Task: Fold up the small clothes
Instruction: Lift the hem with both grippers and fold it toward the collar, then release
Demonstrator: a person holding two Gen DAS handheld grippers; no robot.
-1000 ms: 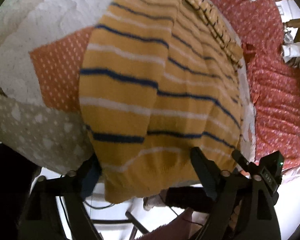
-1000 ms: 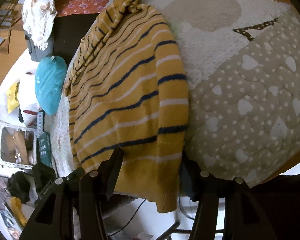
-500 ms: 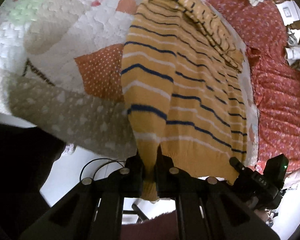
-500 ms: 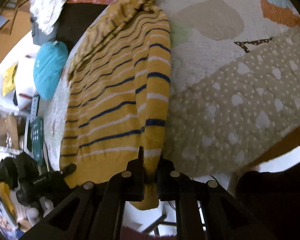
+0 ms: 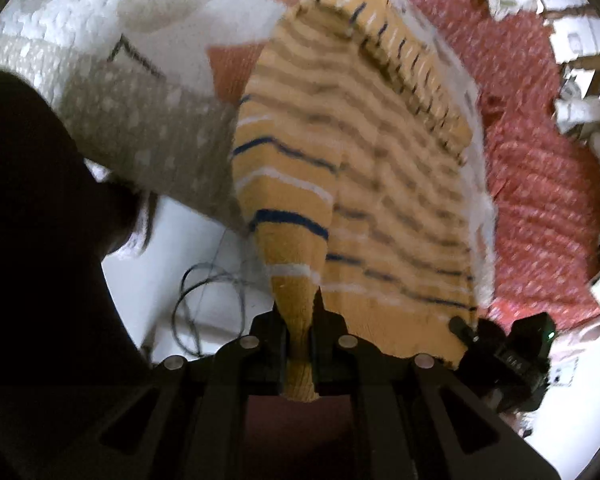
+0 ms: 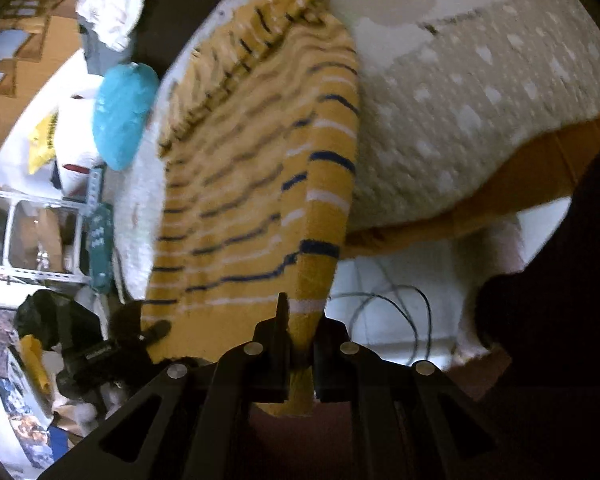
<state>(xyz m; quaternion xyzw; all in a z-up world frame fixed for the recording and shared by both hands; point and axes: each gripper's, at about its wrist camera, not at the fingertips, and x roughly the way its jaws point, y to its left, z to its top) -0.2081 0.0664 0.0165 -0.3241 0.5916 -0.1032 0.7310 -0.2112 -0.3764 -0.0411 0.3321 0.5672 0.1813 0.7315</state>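
Sweater (image 5: 364, 168), mustard knit with navy and white stripes, lies on patchwork quilt (image 5: 148, 120), filling centre of both wrist views. Left gripper (image 5: 299, 320) clenched on hem corner, bottom centre of its frame; right gripper (image 6: 301, 332) clenched on opposite hem corner, bottom centre of its own. Hem raised off bed edge, fabric taut toward collar at top. Sleeve appears already tucked along one side. Judgement: bottom-to-top fold just begun; hem not yet laid over, further folds remain.
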